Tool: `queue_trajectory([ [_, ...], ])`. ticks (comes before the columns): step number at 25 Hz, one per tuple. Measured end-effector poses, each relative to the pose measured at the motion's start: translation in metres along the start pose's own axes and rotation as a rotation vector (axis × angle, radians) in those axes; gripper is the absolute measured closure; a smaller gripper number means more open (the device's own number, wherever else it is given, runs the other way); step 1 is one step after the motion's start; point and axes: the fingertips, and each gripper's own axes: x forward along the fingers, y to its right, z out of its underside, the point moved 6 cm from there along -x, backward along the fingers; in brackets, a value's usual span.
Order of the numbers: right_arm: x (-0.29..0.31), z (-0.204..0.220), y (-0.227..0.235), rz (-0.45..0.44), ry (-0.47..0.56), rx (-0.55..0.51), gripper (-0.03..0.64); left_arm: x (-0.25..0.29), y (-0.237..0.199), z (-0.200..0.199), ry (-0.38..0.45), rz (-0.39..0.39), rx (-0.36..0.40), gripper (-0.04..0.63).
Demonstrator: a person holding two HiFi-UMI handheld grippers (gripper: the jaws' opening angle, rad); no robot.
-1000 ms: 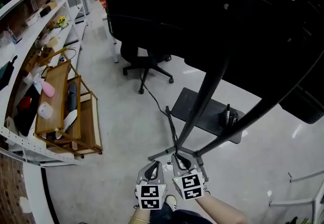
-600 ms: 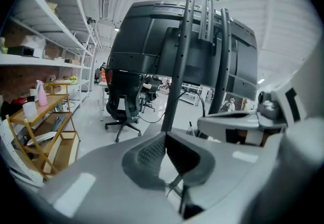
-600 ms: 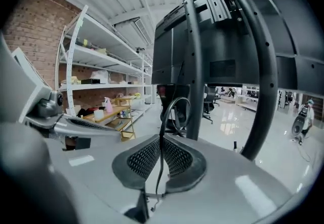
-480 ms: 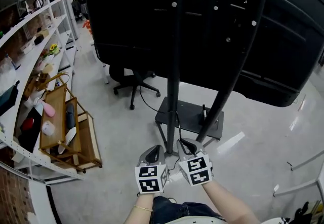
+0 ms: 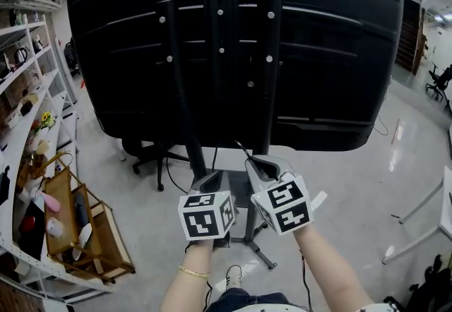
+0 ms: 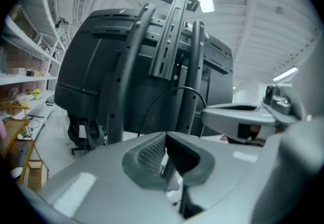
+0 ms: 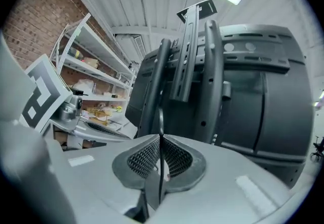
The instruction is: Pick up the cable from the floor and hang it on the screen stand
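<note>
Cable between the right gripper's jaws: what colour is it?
Black. The cable shows best in the right gripper view.

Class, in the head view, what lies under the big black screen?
An office chair on the floor and the stand's base plate; the left tool and right tool hide part of that plate.

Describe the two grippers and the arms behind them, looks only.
Both the left gripper and right gripper have smooth light-grey moulded shells, each carrying a white cube printed with black square markers. Their jaw pads are dark grey with a fine ribbed texture. The forearms are bare; a thin bracelet circles the left wrist.
</note>
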Motion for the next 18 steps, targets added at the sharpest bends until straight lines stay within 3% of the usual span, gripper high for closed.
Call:
queue_trajectory([
  [9,-0.024,-0.125,0.073,0.189,0.165,-0.097,0.598,0.018,0.041,-0.148,0.144,0.098,0.146,0.588],
  [18,-0.038,-0.235,0.144,0.312,0.297,-0.114,0.598,0.027,0.061,-0.263,0.292,0.092,0.261,0.588],
])
